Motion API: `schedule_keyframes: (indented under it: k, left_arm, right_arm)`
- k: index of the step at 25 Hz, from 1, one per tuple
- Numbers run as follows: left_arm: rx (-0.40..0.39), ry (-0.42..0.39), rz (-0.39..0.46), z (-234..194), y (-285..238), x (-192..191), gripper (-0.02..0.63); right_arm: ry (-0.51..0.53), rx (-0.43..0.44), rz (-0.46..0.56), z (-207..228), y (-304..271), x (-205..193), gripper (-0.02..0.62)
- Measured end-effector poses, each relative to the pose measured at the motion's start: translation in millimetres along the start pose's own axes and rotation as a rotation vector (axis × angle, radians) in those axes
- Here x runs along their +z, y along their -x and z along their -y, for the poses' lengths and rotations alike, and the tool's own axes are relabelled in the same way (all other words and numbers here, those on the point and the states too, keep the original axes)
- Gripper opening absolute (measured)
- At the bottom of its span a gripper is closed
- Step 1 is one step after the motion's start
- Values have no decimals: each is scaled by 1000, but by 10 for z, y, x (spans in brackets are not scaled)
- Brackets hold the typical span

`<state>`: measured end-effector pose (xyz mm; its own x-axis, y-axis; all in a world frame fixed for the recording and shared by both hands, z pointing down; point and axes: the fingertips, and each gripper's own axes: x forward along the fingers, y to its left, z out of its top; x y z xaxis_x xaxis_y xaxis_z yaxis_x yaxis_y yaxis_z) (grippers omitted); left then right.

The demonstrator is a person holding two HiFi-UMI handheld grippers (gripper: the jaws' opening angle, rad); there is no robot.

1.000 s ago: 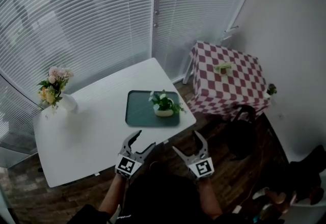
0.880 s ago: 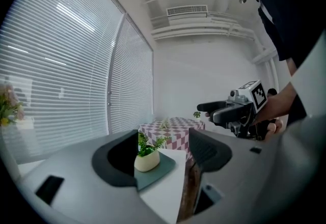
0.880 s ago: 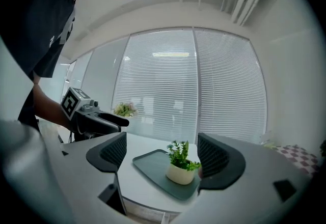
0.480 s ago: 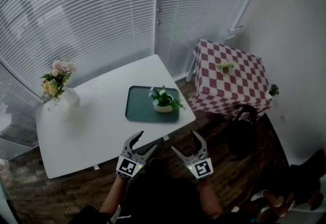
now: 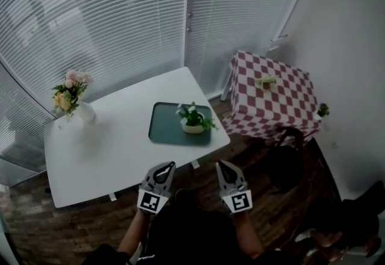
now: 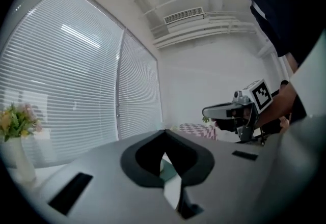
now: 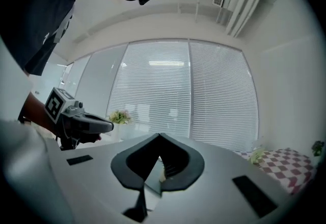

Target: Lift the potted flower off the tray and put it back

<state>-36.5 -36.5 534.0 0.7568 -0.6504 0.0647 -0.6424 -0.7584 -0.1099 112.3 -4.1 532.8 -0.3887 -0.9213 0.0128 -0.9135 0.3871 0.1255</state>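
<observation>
While left gripper (image 5: 163, 168) and right gripper (image 5: 224, 167) jaws have just pressed together empty, the potted flower (image 5: 193, 119) at twelve o'clock seems light, fragile; grasp its pot (image 5: 193, 129)

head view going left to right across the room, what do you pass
vase of flowers → potted flower → checked table → small plant

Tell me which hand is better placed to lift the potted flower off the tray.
Right, but barely. The potted flower stands at the right end of the tray, by the table edge facing the right tool. The left tool is about as far. Both just closed, empty.
</observation>
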Motion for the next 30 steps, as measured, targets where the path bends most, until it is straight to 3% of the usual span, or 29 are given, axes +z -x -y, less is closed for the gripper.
schedule_keyframes:
  k: [4, 9, 15, 24, 30]
  left_arm:
    - [6, -15, 10, 23, 42, 54, 6]
    - [-1, -15, 0, 54, 40, 33, 6]
    - [25, 13, -29, 6, 54, -42, 6]
    - [33, 10, -45, 9, 46, -100, 6]
    - [31, 8, -51, 12, 58, -100, 6]
  right_arm:
    - [-8, -8, 55, 46, 12, 108, 5]
    - [-30, -17, 37, 78, 18, 119, 3]
    - [54, 0, 8, -10, 2, 139, 3]
    - [56, 10, 42, -36, 24, 136, 3]
    - [100, 46, -58, -87, 60, -24, 3]
